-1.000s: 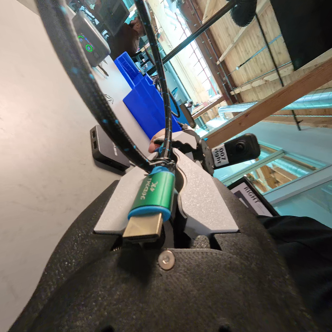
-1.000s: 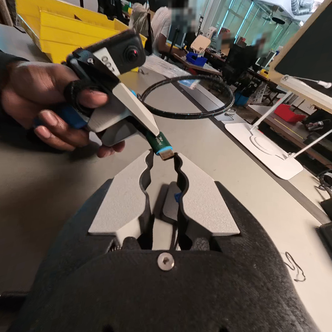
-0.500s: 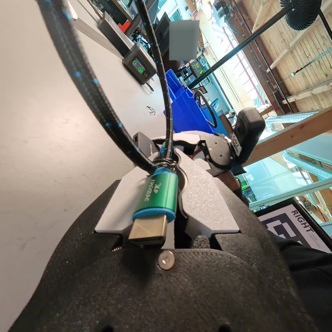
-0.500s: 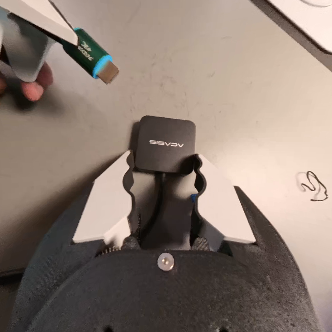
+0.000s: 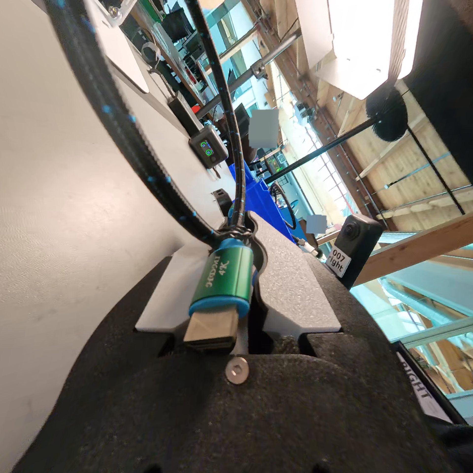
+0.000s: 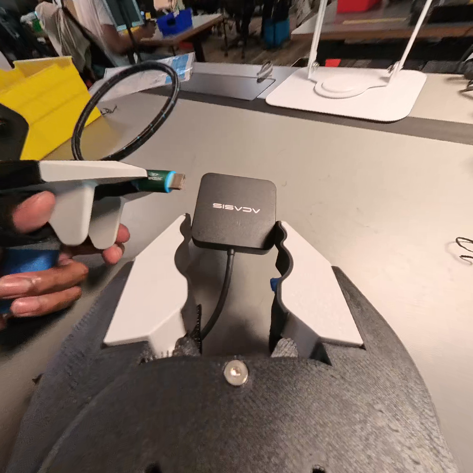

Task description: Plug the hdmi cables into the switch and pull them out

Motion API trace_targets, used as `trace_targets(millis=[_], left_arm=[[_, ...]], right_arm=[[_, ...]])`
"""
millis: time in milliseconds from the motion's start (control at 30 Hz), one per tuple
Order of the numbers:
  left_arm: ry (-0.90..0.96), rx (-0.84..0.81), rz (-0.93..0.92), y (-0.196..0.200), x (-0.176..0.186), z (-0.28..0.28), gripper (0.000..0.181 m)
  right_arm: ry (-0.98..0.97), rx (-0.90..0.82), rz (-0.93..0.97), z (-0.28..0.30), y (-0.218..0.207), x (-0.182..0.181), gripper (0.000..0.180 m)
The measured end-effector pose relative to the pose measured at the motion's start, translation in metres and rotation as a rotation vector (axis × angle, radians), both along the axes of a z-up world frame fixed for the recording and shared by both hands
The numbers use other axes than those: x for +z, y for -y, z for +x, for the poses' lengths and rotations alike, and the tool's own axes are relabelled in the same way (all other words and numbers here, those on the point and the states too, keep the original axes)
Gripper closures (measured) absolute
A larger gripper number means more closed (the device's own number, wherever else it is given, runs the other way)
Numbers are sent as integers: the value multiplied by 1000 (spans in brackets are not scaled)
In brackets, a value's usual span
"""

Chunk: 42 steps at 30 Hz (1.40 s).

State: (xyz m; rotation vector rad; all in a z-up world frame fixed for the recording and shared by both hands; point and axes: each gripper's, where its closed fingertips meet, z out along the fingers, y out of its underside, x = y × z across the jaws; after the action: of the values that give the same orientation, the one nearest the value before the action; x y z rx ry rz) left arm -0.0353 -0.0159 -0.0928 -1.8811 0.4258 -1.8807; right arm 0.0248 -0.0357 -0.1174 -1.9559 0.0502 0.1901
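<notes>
My left gripper (image 5: pixel 240 217) is shut on a green HDMI plug (image 6: pixel 163 180). In the right wrist view its metal tip sticks out of the left gripper (image 6: pixel 144 176) and points at the left side of the black switch (image 6: pixel 234 212), a short way off. The cable's other green plug (image 5: pixel 222 276) lies on top of the left fingers, pointing back at the camera. The braided black cable (image 6: pixel 163 107) loops up behind. My right gripper (image 6: pixel 233 225) grips the near end of the switch, a pad against each side. The switch lies flat on the grey table (image 6: pixel 332 179), and its own thin lead (image 6: pixel 225 281) runs back between the fingers.
A person's hand (image 6: pixel 38 281) holds the left gripper. Yellow bins (image 6: pixel 43 102) stand at the far left and a white lamp base (image 6: pixel 358 97) at the far right. Blue bins (image 5: pixel 263 202) and a small grey device with green lights (image 5: pixel 208 148) sit farther along the table. My right tips are roughly 30 centimeters from the white lamp base (image 6: pixel 358 97). My left wrist view (image 5: pixel 103 34) looks at it from another angle.
My right gripper opened wide, came down over the switch and closed slightly on its sides. My left gripper kept the plug and brought its tip level beside the switch.
</notes>
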Motion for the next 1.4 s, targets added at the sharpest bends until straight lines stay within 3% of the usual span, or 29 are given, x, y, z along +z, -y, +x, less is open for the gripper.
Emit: trace_targets(millis=[567,867,1400], left_arm=[[-13,30,49,6,-1,1,170],[2,54,72,8,3,0,168],[50,-4,199,16,18,-3,167]], right_arm=[[36,-26,93,-10,1,13,113],[170,-42,138,-14,1,19,113],[388,78,289,-21,9,46,113]])
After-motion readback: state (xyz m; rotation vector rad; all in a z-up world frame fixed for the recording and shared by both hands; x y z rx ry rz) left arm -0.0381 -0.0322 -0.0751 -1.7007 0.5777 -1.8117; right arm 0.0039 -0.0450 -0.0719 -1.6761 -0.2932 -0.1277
